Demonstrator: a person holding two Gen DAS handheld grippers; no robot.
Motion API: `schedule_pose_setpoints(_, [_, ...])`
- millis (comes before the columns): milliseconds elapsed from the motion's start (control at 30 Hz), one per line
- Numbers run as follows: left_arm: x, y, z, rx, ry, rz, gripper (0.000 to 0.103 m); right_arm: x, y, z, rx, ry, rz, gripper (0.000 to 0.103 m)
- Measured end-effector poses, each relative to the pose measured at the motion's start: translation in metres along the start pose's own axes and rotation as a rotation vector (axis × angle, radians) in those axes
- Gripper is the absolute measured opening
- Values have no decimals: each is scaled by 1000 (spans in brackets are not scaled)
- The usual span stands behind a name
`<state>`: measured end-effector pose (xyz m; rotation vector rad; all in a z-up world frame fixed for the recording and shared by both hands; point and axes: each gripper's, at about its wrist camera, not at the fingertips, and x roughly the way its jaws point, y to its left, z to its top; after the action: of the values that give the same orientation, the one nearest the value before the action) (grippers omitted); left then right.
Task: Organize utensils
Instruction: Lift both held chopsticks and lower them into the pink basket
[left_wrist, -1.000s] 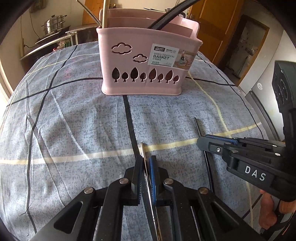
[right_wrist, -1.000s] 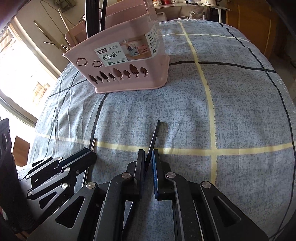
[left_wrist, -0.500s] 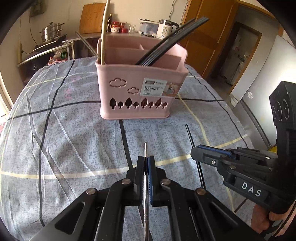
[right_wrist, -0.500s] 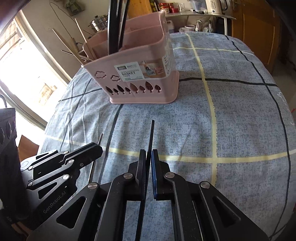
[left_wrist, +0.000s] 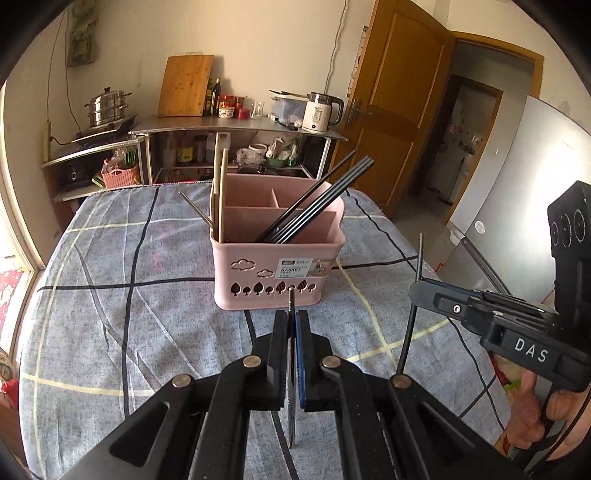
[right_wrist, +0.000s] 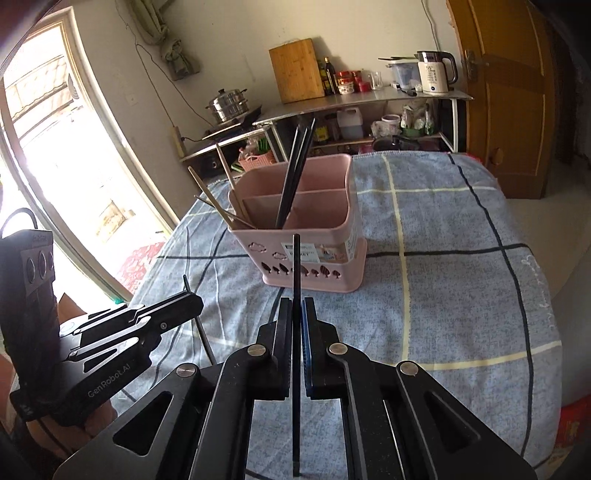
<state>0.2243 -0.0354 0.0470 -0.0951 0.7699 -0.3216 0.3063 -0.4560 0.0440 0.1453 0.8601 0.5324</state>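
Both tongs are clamped on utensils above the tabletop (left_wrist: 92, 314), which is covered by a blue-grey checked cloth. Left tongs (left_wrist: 291, 325) grip a thin metal chopstick (left_wrist: 291, 306), its tip pointing toward the pink basket (left_wrist: 277, 266) just beyond. Right tongs (right_wrist: 294, 314) grip a black chopstick (right_wrist: 295, 266), held nearly upright (tip overlapping the basket's label in the right wrist view). The basket stands on the far-centre part of the tabletop; several black chopsticks (left_wrist: 317, 199) lean in its near compartment, and wooden chopsticks (left_wrist: 221, 195) and a metal one sit at its left end. A hand (left_wrist: 535, 413) holds the right tool's grip.
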Motion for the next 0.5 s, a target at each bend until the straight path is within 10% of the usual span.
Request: schedule_pose_setpoints(500, [-27,-10,-13,30,-14,-5,4,-45,22,-14,-78,-98,6,5])
